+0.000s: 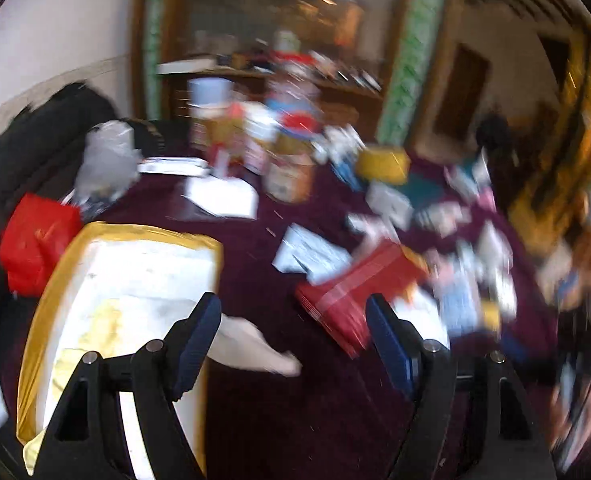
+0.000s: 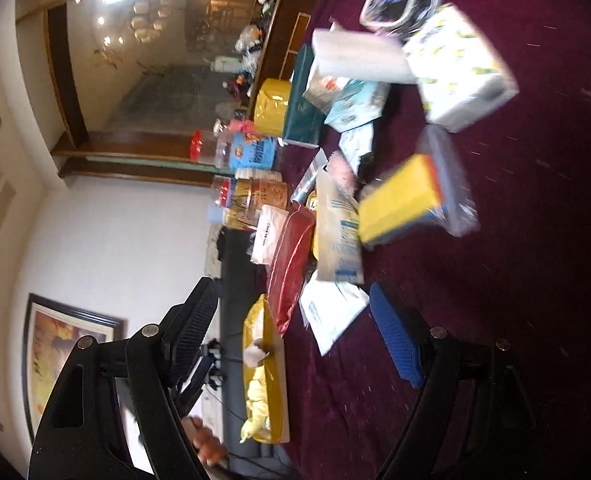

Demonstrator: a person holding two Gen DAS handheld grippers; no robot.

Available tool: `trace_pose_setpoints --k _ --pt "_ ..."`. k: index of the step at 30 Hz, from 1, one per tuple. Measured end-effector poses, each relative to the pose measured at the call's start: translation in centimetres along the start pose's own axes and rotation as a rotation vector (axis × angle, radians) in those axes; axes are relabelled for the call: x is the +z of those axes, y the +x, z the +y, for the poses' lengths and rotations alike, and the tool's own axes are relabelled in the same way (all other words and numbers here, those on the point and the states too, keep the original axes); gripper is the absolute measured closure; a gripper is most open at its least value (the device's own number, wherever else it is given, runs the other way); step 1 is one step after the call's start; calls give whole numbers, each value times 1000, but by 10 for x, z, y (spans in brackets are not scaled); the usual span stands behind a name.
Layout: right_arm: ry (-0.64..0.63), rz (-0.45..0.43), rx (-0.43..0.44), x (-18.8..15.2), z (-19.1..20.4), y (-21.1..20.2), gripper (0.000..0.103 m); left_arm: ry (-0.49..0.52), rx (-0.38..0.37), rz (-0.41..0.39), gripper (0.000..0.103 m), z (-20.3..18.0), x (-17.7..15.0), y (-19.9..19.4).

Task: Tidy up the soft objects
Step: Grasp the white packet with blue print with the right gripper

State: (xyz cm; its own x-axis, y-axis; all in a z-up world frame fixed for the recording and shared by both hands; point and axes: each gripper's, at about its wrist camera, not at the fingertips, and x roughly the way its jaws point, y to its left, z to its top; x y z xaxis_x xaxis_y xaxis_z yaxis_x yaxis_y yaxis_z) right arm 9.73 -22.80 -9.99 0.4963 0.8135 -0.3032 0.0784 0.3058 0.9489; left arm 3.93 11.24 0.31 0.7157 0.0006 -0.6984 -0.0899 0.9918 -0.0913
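Note:
The left wrist view is blurred. My left gripper (image 1: pixel 293 340) stands open over a maroon tablecloth (image 1: pixel 279 420), with nothing pressed between its blue pads. Beyond its left finger lies a large gold-edged white package (image 1: pixel 127 280), with a limp white cloth piece (image 1: pixel 255 344) beside it. A red pouch (image 1: pixel 355 292) lies just past the right finger. The right wrist view is rolled sideways. My right gripper (image 2: pixel 295 332) is open and empty, facing the red pouch (image 2: pixel 291 260), a white packet (image 2: pixel 331 312) and the gold package (image 2: pixel 263 376). Farther off lie a yellow sponge pack (image 2: pixel 403 200) and a printed white tissue pack (image 2: pixel 459 68).
Jars and tins (image 1: pixel 287 168) stand mid-table among several scattered packets. A red bag (image 1: pixel 35 240) and a grey plastic bag (image 1: pixel 107 160) sit at the left edge by dark seating (image 1: pixel 35 140). A wooden cabinet (image 1: pixel 335 96) stands behind. A person's hand (image 2: pixel 207 444) shows low in the right wrist view.

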Motion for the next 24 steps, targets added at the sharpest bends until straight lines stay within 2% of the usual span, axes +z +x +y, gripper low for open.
trace_pose_setpoints --k 2,4,8,11,12,13,14,15,16,17,22,24 --pt "-6 27 -12 8 3 16 23 95 20 42 28 -20 -12 11" --pt "-19 46 -62 14 7 33 23 154 36 74 28 -31 -26 19" --pt "-22 47 -216 22 1 60 24 204 28 108 28 -35 -42 24" --pt "-49 12 -230 27 1 63 24 229 43 111 28 -34 -48 23" --pt "-58 1 -240 27 0 62 27 229 40 117 28 -32 -49 23" --pt "-80 -4 -278 27 0 64 40 226 36 123 28 -32 -49 24" --pt "-98 2 -308 28 -3 65 58 223 31 128 28 -32 -50 25" --pt "-112 8 -319 28 -6 67 68 221 26 135 28 -31 -51 25" --pt "-124 8 -321 28 -13 66 82 222 25 139 28 -32 -52 26" --pt "-118 11 -292 29 -18 63 86 222 25 142 28 -32 -53 26" --pt "-89 24 -209 31 -27 55 86 223 10 148 28 -42 -50 30" --pt "-30 15 -78 33 -35 46 86 245 5 141 28 -52 -50 31"
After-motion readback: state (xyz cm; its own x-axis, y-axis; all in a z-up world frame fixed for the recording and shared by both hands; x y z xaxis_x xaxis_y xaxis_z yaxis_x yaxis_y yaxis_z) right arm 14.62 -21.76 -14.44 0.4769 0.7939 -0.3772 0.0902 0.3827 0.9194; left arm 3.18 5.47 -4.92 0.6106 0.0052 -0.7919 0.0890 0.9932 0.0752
